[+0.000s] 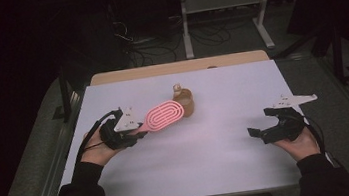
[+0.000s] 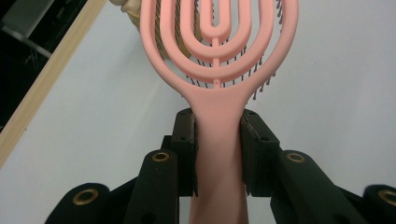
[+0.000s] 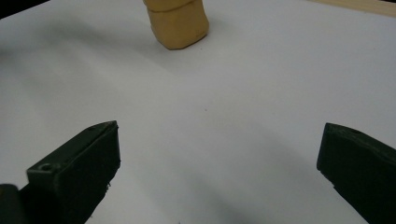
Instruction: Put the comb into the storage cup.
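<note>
The pink brush (image 2: 217, 60) runs off the top of the left gripper view, and its head hides most of the tan cup (image 1: 183, 101) behind it, perhaps holding something pale. The left gripper (image 1: 136, 131), reaching toward the cup above the table (image 1: 219, 153), clamps the brush handle. The right gripper (image 1: 261, 123) rests low, jaws spread wide with nothing between.

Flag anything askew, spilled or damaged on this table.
Nothing stands out. The pink brush looks intact, its handle clamped squarely in the left gripper; the tan cup stands upright, nothing spilled.
</note>
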The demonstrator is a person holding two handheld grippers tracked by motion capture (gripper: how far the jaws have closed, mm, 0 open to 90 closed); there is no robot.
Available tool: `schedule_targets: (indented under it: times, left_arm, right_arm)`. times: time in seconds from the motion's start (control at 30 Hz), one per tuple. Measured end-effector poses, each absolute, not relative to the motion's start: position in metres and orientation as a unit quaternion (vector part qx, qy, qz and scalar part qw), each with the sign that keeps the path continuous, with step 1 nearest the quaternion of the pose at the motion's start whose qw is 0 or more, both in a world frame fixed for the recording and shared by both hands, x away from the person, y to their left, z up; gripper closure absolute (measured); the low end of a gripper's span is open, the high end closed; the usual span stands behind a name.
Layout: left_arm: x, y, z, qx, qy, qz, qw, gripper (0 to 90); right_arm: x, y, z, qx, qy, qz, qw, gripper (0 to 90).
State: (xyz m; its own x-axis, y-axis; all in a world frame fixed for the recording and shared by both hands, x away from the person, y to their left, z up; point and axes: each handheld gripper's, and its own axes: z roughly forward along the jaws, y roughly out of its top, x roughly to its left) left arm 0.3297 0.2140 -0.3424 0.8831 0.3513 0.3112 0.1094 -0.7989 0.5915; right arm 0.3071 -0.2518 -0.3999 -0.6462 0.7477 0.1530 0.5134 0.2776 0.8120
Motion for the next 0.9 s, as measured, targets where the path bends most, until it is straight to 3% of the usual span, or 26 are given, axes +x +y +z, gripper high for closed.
schedule_targets:
  times: [0.9]
  left_arm:
    - [0.334, 0.191, -0.332, 0.916, 0.106, 0.223, 0.317, 70.2]
  right_arm:
    - [0.332, -0.21, -0.355, 0.353, 0.812, 0.447, 0.126, 0.0]
